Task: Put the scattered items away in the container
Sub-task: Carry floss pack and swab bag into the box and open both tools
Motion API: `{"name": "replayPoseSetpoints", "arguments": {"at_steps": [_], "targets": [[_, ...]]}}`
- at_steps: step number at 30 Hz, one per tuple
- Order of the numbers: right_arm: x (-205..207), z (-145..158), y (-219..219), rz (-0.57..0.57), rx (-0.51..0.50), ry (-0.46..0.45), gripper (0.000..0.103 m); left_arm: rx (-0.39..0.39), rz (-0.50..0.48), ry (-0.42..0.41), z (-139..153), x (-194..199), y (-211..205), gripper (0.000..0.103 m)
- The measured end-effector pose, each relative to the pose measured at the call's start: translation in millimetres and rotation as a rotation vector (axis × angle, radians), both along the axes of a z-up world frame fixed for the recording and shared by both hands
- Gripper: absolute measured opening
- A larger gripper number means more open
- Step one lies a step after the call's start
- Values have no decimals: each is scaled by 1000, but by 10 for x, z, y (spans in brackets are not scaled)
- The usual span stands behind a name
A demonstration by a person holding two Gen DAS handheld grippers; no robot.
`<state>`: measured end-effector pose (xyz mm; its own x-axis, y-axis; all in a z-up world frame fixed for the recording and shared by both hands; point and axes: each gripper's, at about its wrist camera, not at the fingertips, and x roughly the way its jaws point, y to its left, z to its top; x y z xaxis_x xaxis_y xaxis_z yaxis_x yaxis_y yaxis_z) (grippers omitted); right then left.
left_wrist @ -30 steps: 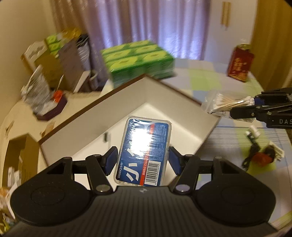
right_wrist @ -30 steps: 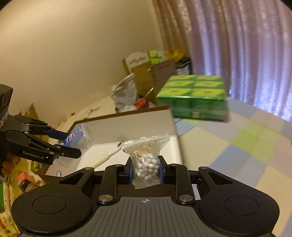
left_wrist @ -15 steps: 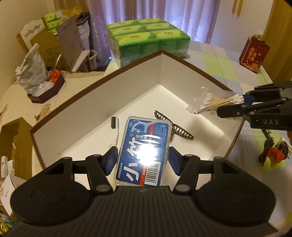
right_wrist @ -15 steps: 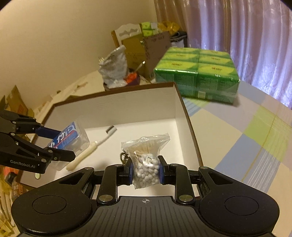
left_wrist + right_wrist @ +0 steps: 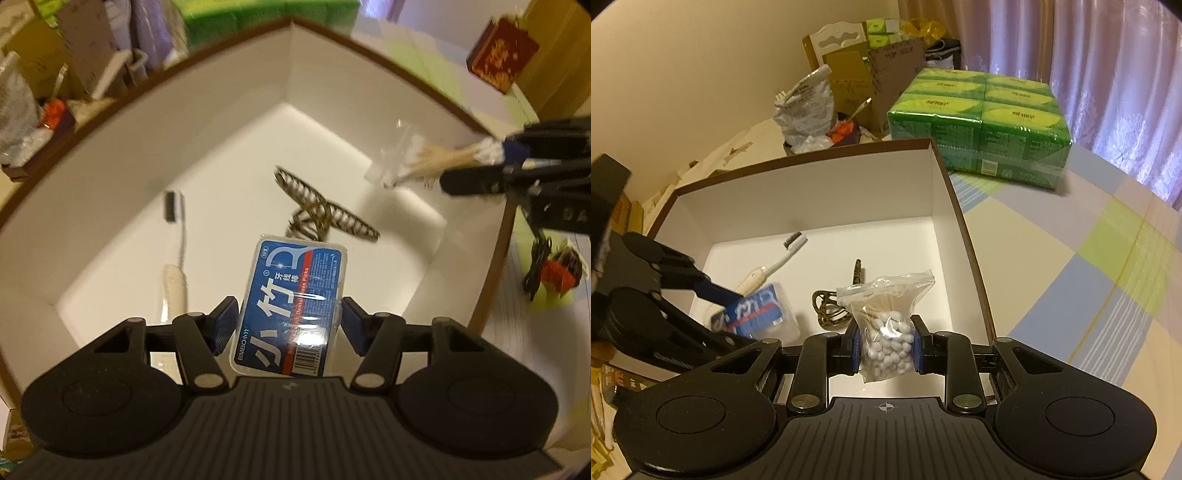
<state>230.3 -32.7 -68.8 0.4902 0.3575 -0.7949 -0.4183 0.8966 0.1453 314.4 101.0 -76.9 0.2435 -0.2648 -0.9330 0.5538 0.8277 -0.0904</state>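
Both claws hang over the box (image 5: pixel 945 184) to drop things in: the left claw (image 5: pixel 288 325) probably still holds the floss box (image 5: pixel 290 306), and the right claw (image 5: pixel 886 347) pinches the swab bag (image 5: pixel 886 321).

The blue floss-pick box (image 5: pixel 290 306) reads "BMBO小竹", "牙线棒" and "Dental Floss Picks".

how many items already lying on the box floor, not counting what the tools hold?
2: a toothbrush toward the left side of the box, and a hair clip near the middle. Nothing else shows, though the held items cover some floor.
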Motion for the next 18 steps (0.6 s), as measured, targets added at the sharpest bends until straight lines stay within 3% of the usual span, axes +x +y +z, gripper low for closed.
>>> {"name": "replayPoseSetpoints", "arguments": {"at_steps": [6, 17, 18], "targets": [[29, -12, 13, -10, -29, 21, 29, 1, 3, 19, -67, 19, 24, 66], [125, -96, 137, -46, -76, 36, 30, -16, 32, -21, 82, 31, 130, 72], [132, -108, 146, -49, -73, 38, 37, -16, 34, -25, 96, 29, 138, 73]]}}
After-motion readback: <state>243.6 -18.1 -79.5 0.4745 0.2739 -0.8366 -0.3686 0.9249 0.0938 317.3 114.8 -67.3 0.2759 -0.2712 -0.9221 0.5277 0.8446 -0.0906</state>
